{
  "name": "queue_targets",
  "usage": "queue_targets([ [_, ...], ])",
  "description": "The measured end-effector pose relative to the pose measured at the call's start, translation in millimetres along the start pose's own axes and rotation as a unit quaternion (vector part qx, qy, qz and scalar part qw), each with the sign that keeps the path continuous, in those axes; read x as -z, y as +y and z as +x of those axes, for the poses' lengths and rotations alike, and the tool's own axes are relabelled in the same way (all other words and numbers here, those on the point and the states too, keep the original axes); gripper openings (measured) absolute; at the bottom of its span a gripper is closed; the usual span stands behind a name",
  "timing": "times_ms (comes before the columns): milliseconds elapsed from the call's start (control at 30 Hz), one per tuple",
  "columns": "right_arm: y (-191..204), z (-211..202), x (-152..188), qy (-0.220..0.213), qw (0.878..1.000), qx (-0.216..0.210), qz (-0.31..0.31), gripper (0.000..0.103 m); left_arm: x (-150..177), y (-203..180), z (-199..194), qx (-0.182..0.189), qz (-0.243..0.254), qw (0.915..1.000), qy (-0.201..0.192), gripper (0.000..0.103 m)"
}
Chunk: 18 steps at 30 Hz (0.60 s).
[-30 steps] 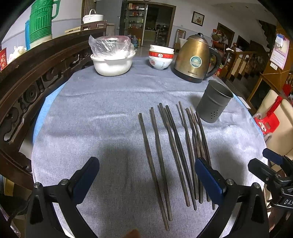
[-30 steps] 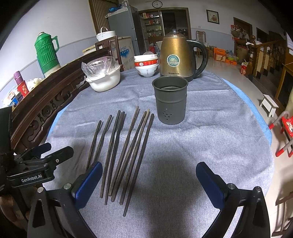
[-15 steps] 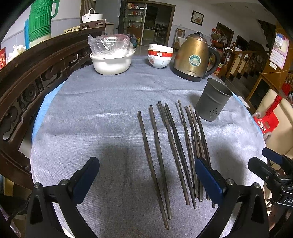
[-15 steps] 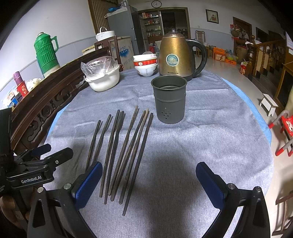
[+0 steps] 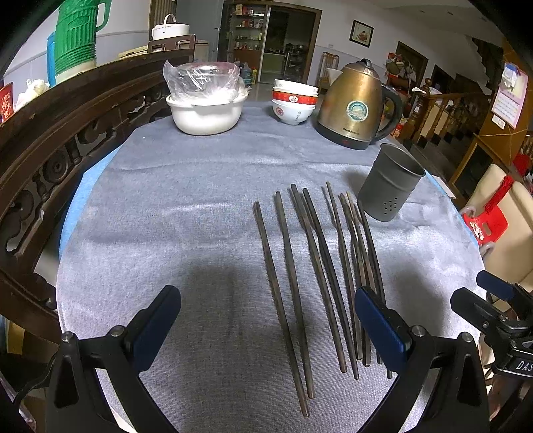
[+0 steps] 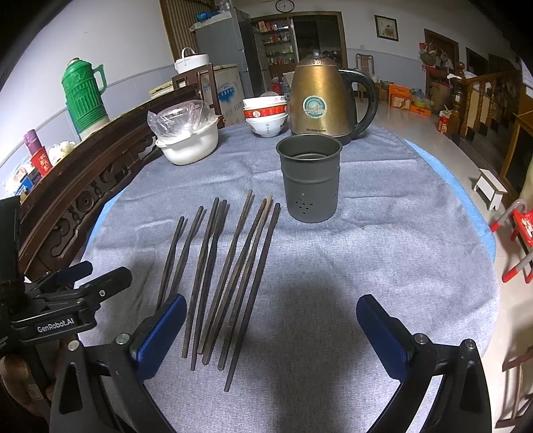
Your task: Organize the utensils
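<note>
A lived-in home, dining area open to a hall. Ahead of the jaws on the cloth-covered round table (image 5: 186,186): a brass electric kettle (image 6: 321,100), stacked rice bowls (image 6: 265,116), a white pot (image 5: 206,111) under plastic wrap. Beyond those stand a fridge (image 6: 221,66), pantry shelves (image 6: 278,43) and a wall clock (image 6: 284,5); a green thermos (image 6: 85,93) sits off left, a wooden stair rail (image 6: 483,96) off right.
</note>
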State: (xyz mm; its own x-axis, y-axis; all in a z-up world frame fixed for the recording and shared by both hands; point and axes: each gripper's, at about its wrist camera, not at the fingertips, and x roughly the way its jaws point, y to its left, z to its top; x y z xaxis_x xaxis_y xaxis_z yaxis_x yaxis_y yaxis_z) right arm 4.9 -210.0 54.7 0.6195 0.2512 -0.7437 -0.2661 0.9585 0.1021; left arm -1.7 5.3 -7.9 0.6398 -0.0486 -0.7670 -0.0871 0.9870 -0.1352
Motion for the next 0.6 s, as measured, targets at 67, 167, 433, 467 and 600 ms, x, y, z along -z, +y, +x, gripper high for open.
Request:
queue_targets([
  [67, 1.2, 0.7, -0.6, 0.001, 1.0, 0.0, -0.001, 0.103, 0.3, 0.5, 0.5, 0.001, -0.001, 1.0, 0.001, 0.103],
  [167, 3.0, 1.4, -1.3, 0.003, 1.0, 0.0, -0.004, 0.103, 0.2, 1.2, 1.1, 0.003, -0.001, 1.0, 0.002, 0.103],
  [433, 5.6, 4.2, -4.3, 0.005, 1.0, -0.005, -0.009, 0.103, -1.3, 2.7, 2.0, 0.002, -0.002, 1.0, 0.001, 0.103],
  [467, 6.4, 4.8, -4.8, 0.005, 1.0, -0.006, -0.01, 0.103, -1.5, 2.8, 2.4, 0.001, -0.002, 1.0, 0.002, 0.103],
  [600, 7.6, 7.1, -5.8, 0.006, 1.0, -0.009, -0.011, 0.103, -2.3, 3.0, 3.7, 0.001, -0.002, 1.0, 0.003, 0.103],
])
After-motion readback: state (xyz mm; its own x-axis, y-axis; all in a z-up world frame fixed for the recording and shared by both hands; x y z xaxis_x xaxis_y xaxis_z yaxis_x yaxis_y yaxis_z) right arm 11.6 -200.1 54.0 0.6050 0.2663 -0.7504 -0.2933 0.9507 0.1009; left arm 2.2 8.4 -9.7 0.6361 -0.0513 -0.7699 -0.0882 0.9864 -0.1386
